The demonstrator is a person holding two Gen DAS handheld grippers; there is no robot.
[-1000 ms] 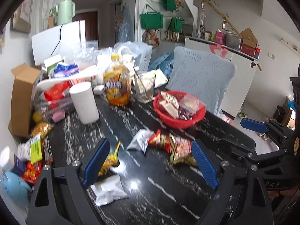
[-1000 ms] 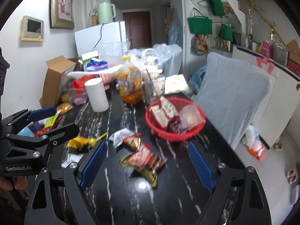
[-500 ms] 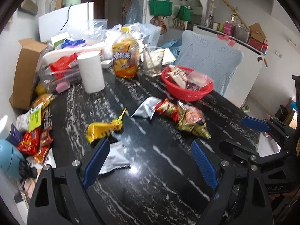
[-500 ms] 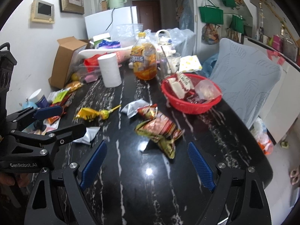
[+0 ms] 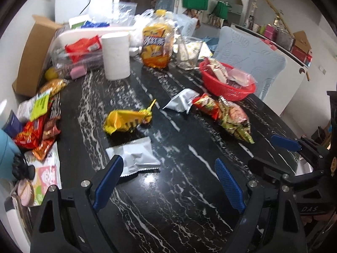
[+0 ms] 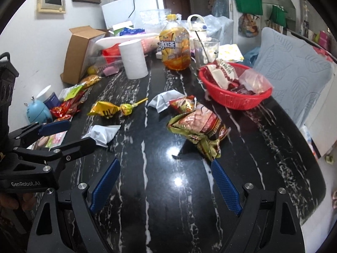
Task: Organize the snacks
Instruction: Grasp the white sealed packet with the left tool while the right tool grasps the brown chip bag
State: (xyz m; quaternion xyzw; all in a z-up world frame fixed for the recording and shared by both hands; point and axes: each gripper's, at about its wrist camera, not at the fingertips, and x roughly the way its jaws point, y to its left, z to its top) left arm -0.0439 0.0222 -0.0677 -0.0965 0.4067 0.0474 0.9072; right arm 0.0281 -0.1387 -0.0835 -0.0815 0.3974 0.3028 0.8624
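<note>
Blue round gadget whole only in right view; both tongs agape, empty, above black table.

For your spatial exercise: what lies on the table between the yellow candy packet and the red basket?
A silver packet lies between yellow packet and basket, right wrist view.

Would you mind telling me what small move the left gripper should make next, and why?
Probably ease the open left gripper forward and down over the white packet: it lies loose on the table just past the fingertips, outside the red basket.
</note>
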